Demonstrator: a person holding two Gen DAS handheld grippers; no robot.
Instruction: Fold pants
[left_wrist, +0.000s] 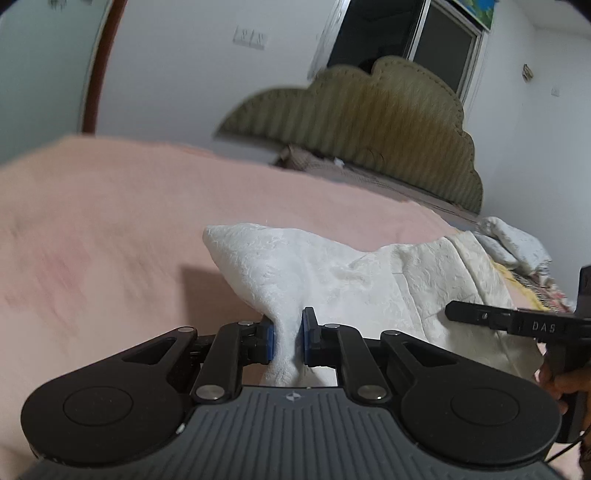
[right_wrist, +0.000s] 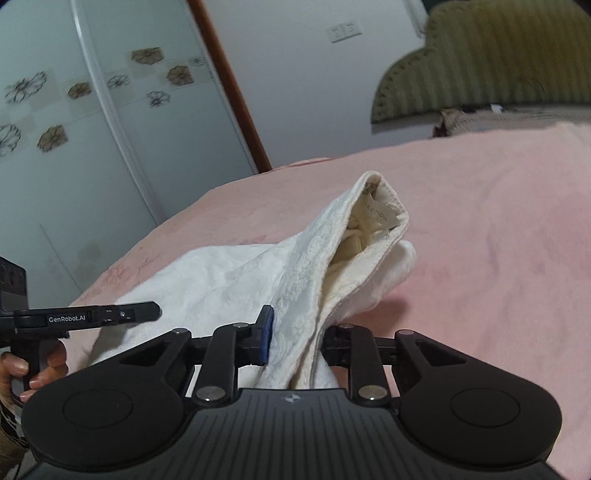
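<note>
**Pants lifted mid-fold, not yet laid flat**

Left wrist view: the left hand-held gripper (left_wrist: 287, 341) is clamped on a bunch of the white pants (left_wrist: 332, 280), which run rightward over the pink bed (left_wrist: 110, 229).

Right wrist view: the right hand-held gripper (right_wrist: 295, 341) pinches the waistband end, its opening pointing toward the bed's far edge. Flattening and likely further folds remain.

Crinkled white cloth pants (left_wrist: 332, 280) (matt), pink fabric bedspread (left_wrist: 110, 221)
</note>
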